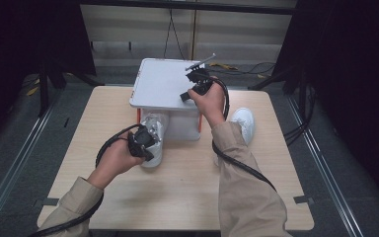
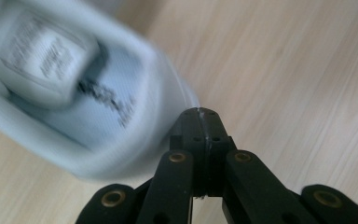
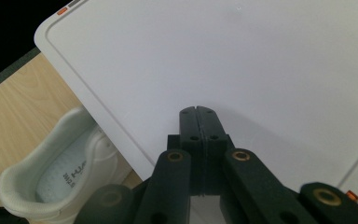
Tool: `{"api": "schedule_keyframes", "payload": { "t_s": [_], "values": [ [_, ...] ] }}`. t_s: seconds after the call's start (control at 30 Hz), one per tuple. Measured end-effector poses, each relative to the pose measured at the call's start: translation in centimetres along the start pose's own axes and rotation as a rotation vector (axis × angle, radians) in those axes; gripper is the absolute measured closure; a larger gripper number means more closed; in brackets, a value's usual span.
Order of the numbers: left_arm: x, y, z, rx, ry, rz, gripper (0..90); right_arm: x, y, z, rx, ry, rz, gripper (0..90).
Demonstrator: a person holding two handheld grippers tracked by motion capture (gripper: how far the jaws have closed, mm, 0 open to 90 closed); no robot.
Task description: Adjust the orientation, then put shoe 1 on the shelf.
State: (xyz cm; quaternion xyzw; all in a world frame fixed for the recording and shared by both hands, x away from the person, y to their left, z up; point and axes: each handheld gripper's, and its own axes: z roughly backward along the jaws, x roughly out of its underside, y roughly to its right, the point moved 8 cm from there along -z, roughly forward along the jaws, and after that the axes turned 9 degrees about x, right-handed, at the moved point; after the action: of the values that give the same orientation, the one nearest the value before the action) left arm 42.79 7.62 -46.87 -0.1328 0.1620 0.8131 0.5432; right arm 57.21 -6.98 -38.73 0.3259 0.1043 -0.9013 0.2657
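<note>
Looking down from the high view, a wooden bench point(image 1: 177, 192) carries a white box with a flat lid point(image 1: 163, 84) and orange corner trim, one white sneaker point(image 1: 153, 136) half tucked at the box's front opening, and a second white sneaker point(image 1: 244, 123) just beside the box's right side. The left gripper point(image 1: 143, 143) sits at the heel of the first sneaker, while the right gripper point(image 1: 197, 81) hovers over the lid's right part. Along the left gripper view, the jaws are pressed together with nothing between them, their tips just beside the blurred sneaker's point(image 2: 74, 98) heel rim, its printed insole visible. Along the right gripper view, the jaws are likewise pressed together and pinching nothing, poised above the white lid point(image 3: 242, 60), with the sneaker point(image 3: 60, 172) below the lid's edge on the bench point(image 3: 18, 107).
</note>
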Motion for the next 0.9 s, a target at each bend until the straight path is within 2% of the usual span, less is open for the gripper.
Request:
{"api": "schedule_keyframes", "payload": {
  "t_s": [0.1,0.2,0.23,0.37,0.5,0.63,0.73,0.77,0.8,0.83,0.9],
  "values": [
    [-0.6,-0.3,0.2,0.004,0.019,0.003,90.0,0.0,0.0,0.0,0.0,0.0,0.0,90.0],
    [-1.2,-0.9,-0.3,-0.011,0.018,0.0,90.0,0.0,0.0,0.0,-0.002,-0.003,-0.003,90.0],
    [-1.3,-1.1,-0.4,-0.01,0.028,0.015,90.0,0.0,0.0,0.0,-0.003,-0.003,-0.004,90.0],
    [-1.9,-2.3,-0.7,-0.029,0.041,0.021,90.0,0.0,0.1,0.0,-0.009,0.002,-0.003,90.0],
    [-2.4,-3.4,-0.8,-0.024,0.063,0.049,90.0,0.0,0.1,0.0,-0.014,0.005,-0.008,90.0],
    [-2.6,-4.2,-0.9,-0.036,0.067,0.049,90.0,0.0,0.1,0.0,-0.015,0.003,-0.005,90.0],
    [-3.2,-4.8,-1.0,-0.026,0.106,0.058,90.0,0.1,0.1,0.0,-0.019,0.005,-0.003,90.0],
    [-3.3,-5.5,-1.1,-0.044,0.106,0.064,90.0,0.1,0.1,0.0,-0.017,0.006,-0.007,90.0],
    [-3.3,-5.5,-1.1,-0.044,0.106,0.064,90.0,0.1,0.1,0.0,-0.017,0.006,-0.007,90.0],
    [-3.5,-5.7,-1.1,-0.044,0.122,0.08,90.0,0.0,0.1,0.0,-0.008,0.006,0.0,90.0],
    [-3.5,-5.7,-1.2,-0.046,0.123,0.081,90.0,0.0,0.0,0.0,0.001,0.002,0.007,90.0]
  ]
}}
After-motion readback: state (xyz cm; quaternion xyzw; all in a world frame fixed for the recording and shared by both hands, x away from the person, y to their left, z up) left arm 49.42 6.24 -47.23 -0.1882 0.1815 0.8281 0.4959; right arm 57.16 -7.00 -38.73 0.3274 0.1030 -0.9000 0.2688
